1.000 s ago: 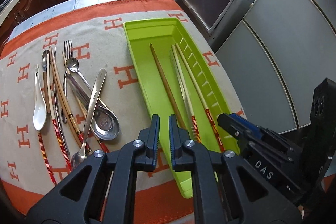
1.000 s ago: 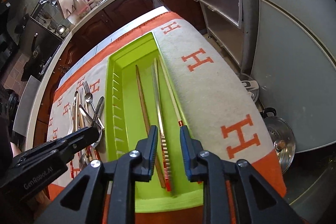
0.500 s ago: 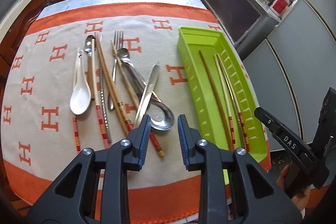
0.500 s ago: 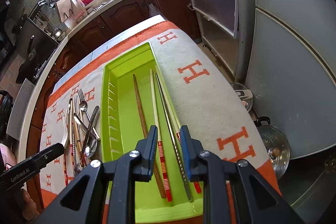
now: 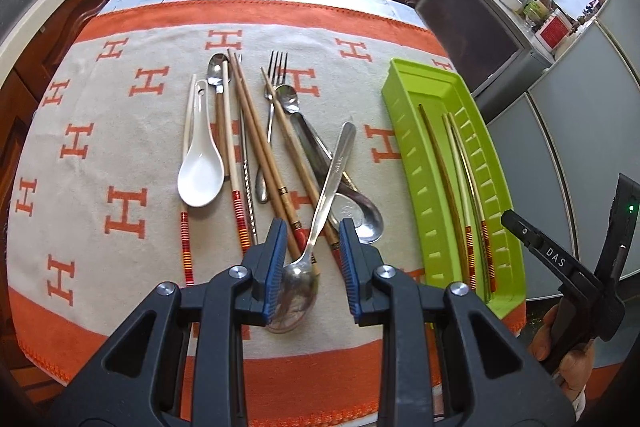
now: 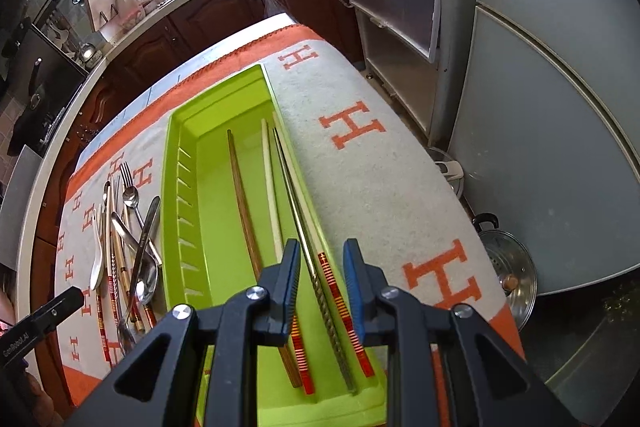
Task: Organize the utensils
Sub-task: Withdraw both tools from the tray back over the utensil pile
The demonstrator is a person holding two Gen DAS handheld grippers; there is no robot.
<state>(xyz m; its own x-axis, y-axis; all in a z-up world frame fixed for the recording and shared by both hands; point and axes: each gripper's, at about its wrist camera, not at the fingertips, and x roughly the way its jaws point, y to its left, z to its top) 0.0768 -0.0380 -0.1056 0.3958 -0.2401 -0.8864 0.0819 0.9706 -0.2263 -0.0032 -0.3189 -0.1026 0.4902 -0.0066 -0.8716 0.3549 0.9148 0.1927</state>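
- Whereas a second ago the left gripper [image 5: 312, 263] looked down on the green tray [image 5: 404, 131], it now hangs over the heap of loose utensils on the cloth, so the work has gone from dropping off to fetching.
- Its jaws have just been opening from nearly closed to a modest gap; the bowl of a steel spoon [image 5: 298, 287] lies between the blue pads, but they do not appear to press on it, so nothing is held.
- That spoon's handle slants up across a larger ladle-like spoon [image 5: 360, 215] and the wooden chopsticks [image 5: 260, 147]; I judge it the likely next pick, though a clean lift may disturb what lies under it.
- Further left lie a white ceramic spoon [image 5: 200, 175], a fork [image 5: 276, 67] and more red-banded chopsticks, all unsorted.
- Over the tray's near end the right gripper [image 6: 322, 291] has hardly shifted, jaws apart and empty.
- Below it a metal chopstick [image 6: 304, 227] now rests in the tray beside the brown and two pale, red-banded ones, so four are in.
- Beneath everything an orange-bordered cloth [image 5: 120, 99] covers the surface.
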